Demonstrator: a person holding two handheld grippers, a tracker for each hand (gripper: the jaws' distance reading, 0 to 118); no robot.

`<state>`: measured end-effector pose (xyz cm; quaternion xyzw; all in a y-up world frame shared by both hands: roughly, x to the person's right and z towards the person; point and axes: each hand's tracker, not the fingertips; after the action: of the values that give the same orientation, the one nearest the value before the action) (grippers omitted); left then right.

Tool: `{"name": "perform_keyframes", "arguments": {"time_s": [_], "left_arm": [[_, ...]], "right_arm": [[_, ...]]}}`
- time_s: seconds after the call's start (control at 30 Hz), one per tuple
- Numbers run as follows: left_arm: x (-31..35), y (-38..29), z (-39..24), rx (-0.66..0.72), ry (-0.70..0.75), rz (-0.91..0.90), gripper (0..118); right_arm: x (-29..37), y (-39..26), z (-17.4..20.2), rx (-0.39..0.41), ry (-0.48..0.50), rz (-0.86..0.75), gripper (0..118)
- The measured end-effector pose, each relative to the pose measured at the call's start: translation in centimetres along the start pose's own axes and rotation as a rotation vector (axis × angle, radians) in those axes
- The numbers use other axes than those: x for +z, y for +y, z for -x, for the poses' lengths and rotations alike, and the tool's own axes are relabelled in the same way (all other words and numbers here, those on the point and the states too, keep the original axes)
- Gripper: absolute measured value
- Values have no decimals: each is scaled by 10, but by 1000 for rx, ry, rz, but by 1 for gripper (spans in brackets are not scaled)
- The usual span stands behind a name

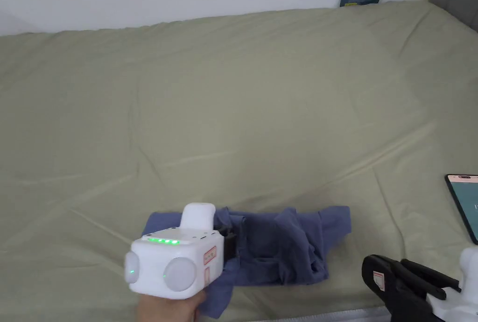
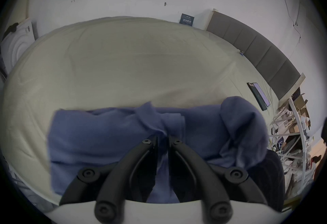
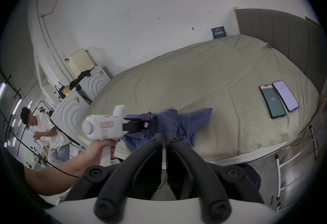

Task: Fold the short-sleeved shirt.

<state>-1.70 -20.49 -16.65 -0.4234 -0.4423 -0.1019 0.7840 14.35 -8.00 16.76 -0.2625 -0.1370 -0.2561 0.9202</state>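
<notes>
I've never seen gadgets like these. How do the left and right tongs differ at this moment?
The left tongs are over the bed, pinching a bunch of the blue shirt; the right tongs hang off the bed's near edge with nothing between them. The left ones touch the cloth, the right ones do not. Both have black jaws on a white body, and both pairs are closed.

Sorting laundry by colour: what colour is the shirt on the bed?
The shirt is plain blue, without any pattern; the left gripper view shows it best.
</notes>
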Motion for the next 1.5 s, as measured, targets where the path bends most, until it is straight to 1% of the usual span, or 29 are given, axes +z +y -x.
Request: {"name": "perform_keyframes", "arguments": {"time_s": [0.13, 0.23, 0.27, 0.3, 0.33, 0.37, 0.4, 0.43, 0.47, 0.53, 0.6, 0.63, 0.73, 0.77, 0.8, 0.87, 0.9, 0.93, 0.97, 1.0, 1.03, 1.07, 1.1, 1.13, 1.2, 1.23, 1.33, 1.43, 1.5], "left_arm": [[91, -8, 38, -64, 43, -141, 13], [108, -15, 84, -71, 226, -62, 14], [110, -17, 98, -41, 229, -82, 21], [115, -18, 112, 26, 186, -102, 48], [120, -18, 127, 90, 118, -114, 102], [118, -15, 142, 176, 2, -115, 118], [113, -14, 157, 275, -80, -91, 118], [110, -18, 172, 395, -154, -131, 118], [104, -16, 189, 449, -183, -84, 118], [78, -11, 200, 581, -359, -5, 118], [48, -14, 208, 626, -501, 90, 118], [25, -20, 220, 660, -590, 133, 118], [-33, -41, 212, 796, -806, 250, 118], [-40, -41, 210, 755, -894, 154, 118], [-42, -36, 204, 724, -945, 109, 118], [-50, -31, 195, 729, -902, 107, 118], [-61, -35, 210, 713, -904, 97, 118], [-61, -32, 213, 687, -879, 95, 107], [-59, -32, 218, 687, -816, 91, 73], [-60, -32, 225, 702, -712, 107, 13], [-61, -39, 204, 694, -502, 193, 8], [-61, -47, 206, 704, -461, 186, 8], [-55, -45, 202, 772, -644, 102, 8], [-44, -42, 195, 767, -528, 113, 8], [-21, -32, 189, 715, -415, 39, 8], [-10, -32, 189, 727, -369, 6, 8], [38, -27, 211, 722, -114, -122, 8], [77, -19, 223, 677, 49, -133, 8], [92, -11, 212, 580, 137, -128, 9]], "right_arm": [[0, 1, 12, 46, 10, -10, 5], [-15, -4, 19, 67, 7, 25, 5], [-20, -4, 22, 65, 14, 37, 5], [-24, -5, 25, 60, 23, 47, 5], [-27, -5, 29, 56, 29, 51, 5], [-29, -5, 34, 51, 25, 49, 5], [-31, -5, 36, 42, 26, 49, 5], [-34, -4, 37, 31, 41, 58, 5], [-36, -4, 39, 28, 47, 66, 5], [-40, -5, 42, 42, 32, 79, 5], [-45, -5, 45, 67, 6, 105, 5], [-47, -5, 45, 66, 1, 107, 5], [-53, -1, 42, 47, -11, 119, 5], [-55, 0, 41, 45, -21, 122, 5], [-57, 2, 40, 44, -31, 128, 5], [-61, 5, 37, 39, -51, 132, 5], [-63, 6, 35, 33, -54, 133, 5], [-65, 7, 34, 27, -55, 136, 5], [-67, 7, 34, 22, -58, 141, 5], [-70, 8, 34, 23, -62, 147, 5], [-73, 8, 34, 29, -61, 153, 5], [-75, 7, 34, 32, -59, 157, 5], [-77, 7, 34, 34, -56, 162, 5], [-78, 8, 35, 35, -53, 166, 5], [-76, 8, 39, 42, -48, 160, 5], [-74, 8, 40, 46, -43, 152, 5], [-69, 7, 44, 71, -39, 137, 5], [-63, 4, 43, 91, -27, 124, 5], [-61, 2, 42, 83, -5, 119, 5]]}}
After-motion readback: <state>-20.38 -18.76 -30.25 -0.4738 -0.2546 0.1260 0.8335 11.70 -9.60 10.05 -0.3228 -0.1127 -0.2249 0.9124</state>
